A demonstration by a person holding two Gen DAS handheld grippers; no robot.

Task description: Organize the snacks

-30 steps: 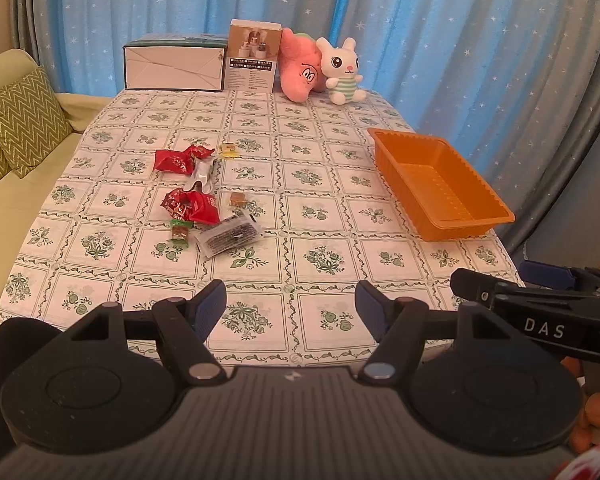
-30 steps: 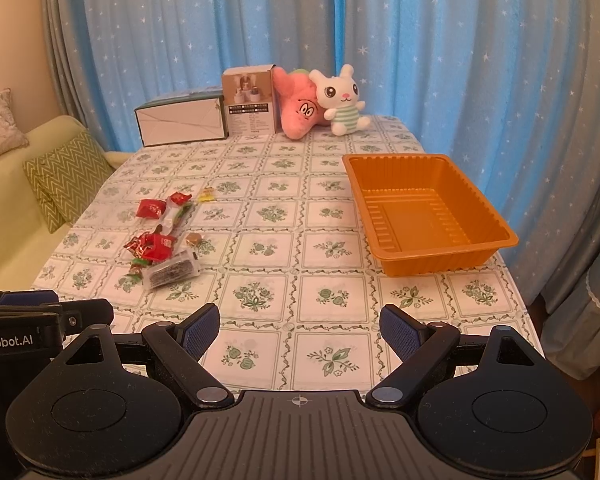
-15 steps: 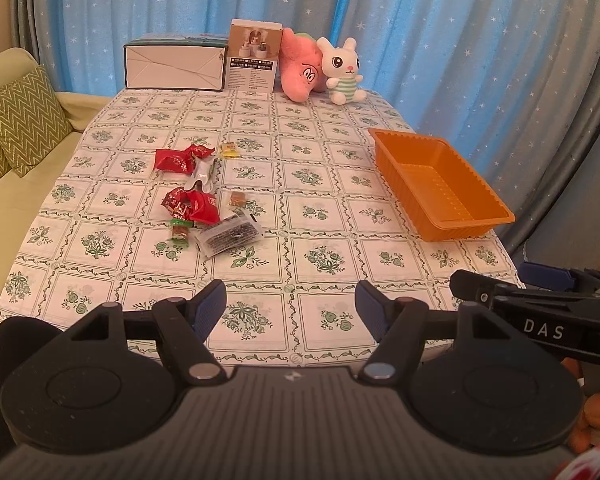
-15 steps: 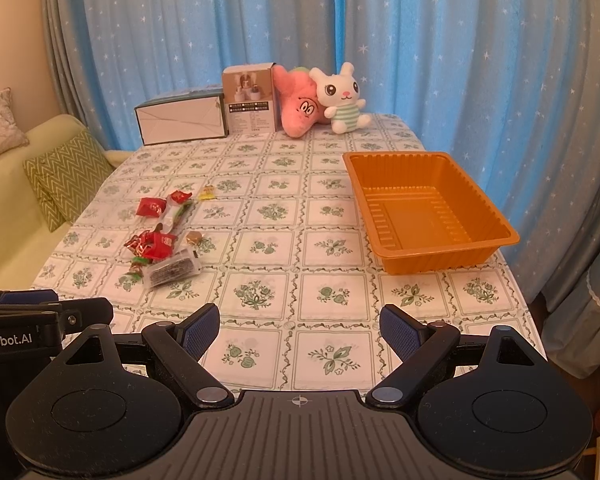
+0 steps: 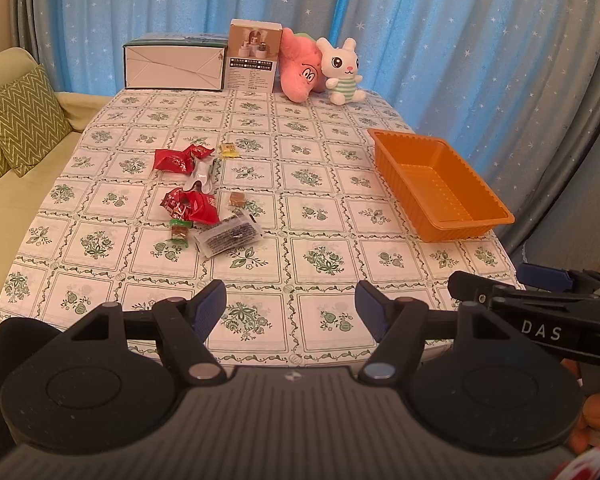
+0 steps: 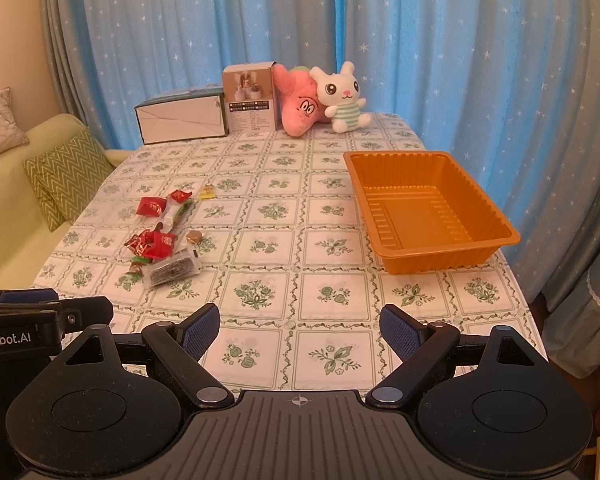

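Snacks: scattered in wrappers on left half of bench, well apart from orange tray at right edge. Left gripper and right gripper: fingers spread wide, nothing held.

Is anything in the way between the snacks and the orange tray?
No. Only bare tablecloth lies between the snacks and the tray; the boxes and plush toys stand farther back.
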